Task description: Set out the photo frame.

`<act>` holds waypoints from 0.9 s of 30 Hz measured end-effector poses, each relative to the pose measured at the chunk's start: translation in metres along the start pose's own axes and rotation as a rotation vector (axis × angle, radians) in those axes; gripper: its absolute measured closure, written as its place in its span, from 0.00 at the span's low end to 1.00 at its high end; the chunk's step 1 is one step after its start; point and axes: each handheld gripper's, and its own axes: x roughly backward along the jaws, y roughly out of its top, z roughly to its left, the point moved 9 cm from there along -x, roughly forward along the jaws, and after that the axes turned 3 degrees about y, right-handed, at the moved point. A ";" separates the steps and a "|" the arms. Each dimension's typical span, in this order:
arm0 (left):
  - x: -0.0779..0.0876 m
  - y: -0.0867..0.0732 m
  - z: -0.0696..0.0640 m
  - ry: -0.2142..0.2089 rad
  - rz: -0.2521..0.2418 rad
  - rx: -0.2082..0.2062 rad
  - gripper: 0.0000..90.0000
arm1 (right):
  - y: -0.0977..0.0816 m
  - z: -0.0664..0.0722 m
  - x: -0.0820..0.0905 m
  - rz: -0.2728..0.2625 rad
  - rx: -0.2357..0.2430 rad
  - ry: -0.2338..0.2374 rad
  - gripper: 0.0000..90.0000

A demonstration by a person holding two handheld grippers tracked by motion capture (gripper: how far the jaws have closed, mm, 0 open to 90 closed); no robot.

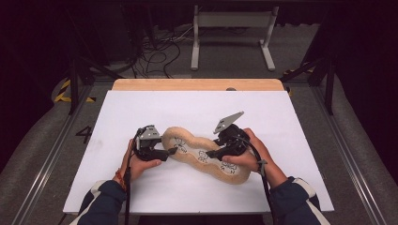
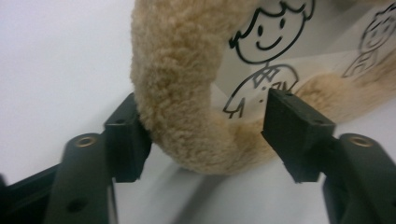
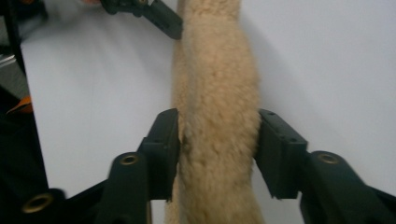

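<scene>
A tan fleecy insole (image 1: 206, 154) with cartoon line drawings lies on the white table sheet (image 1: 141, 112). The left gripper (image 2: 205, 135) straddles its rounded end, one pad touching fleece, the other apart. The right gripper (image 3: 217, 154) brackets its fleecy edge near the other end; whether those pads press is unclear.

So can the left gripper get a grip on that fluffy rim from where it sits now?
Probably yes. The left gripper already straddles the tan fleece rim of the printed pad: one jaw touches its outer side, the other sits apart over the printed panel. Nothing lies between.
</scene>
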 end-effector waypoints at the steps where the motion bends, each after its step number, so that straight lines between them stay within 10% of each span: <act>1: 0.001 0.000 0.001 0.005 -0.005 0.019 0.50 | -0.002 0.000 0.003 -0.020 -0.013 -0.006 0.57; 4: 0.004 -0.003 0.005 0.009 -0.006 0.023 0.64 | -0.011 -0.001 0.017 -0.119 -0.042 -0.030 0.51; 15: 0.012 -0.009 -0.001 0.027 0.009 0.030 0.64 | -0.058 0.002 0.050 -0.344 -0.132 -0.187 0.53; 27: 0.019 -0.015 -0.006 0.033 0.004 0.035 0.63 | -0.097 -0.001 0.032 -0.350 -0.241 -0.207 0.63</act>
